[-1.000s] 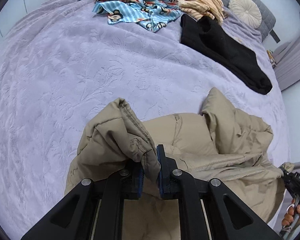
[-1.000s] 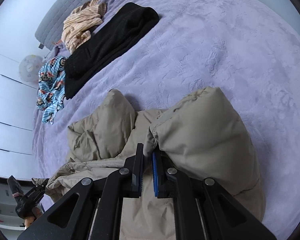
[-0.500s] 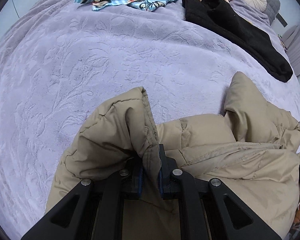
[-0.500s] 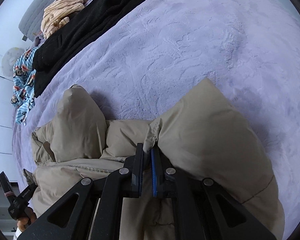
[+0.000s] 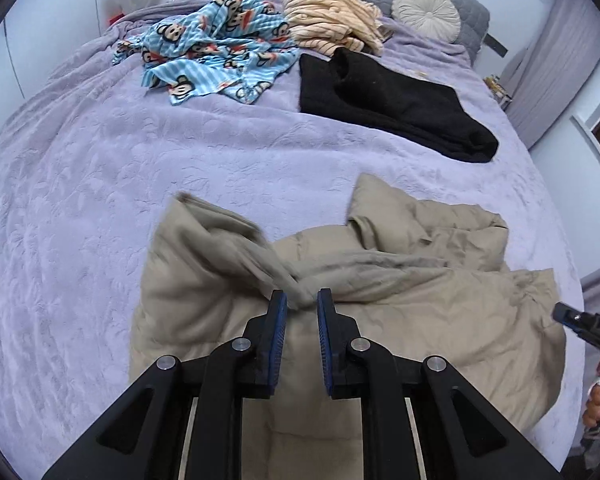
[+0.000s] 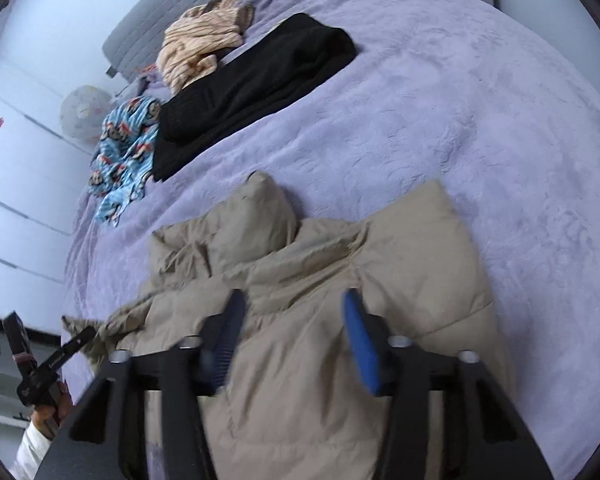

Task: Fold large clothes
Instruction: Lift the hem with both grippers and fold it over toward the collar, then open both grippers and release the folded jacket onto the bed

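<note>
A large beige padded jacket lies bunched on the lilac bedspread at the near edge of the bed; it also shows in the right wrist view. My left gripper has its jaws slightly apart, with a blurred fold of the jacket's edge still between the tips. My right gripper is wide open just above the jacket, holding nothing. The right gripper's body shows at the right edge of the left wrist view, and the left gripper at the lower left of the right wrist view.
On the lilac bedspread farther back lie a black garment, a blue monkey-print cloth and a peach striped garment. A round cream cushion rests against the grey headboard. White cupboards stand beside the bed.
Both grippers have opened and pulled back from the jacket: the right let go of its fold fully, the left's jaws parted with the fold slipping out. The lifted folds have dropped onto the jacket.
</note>
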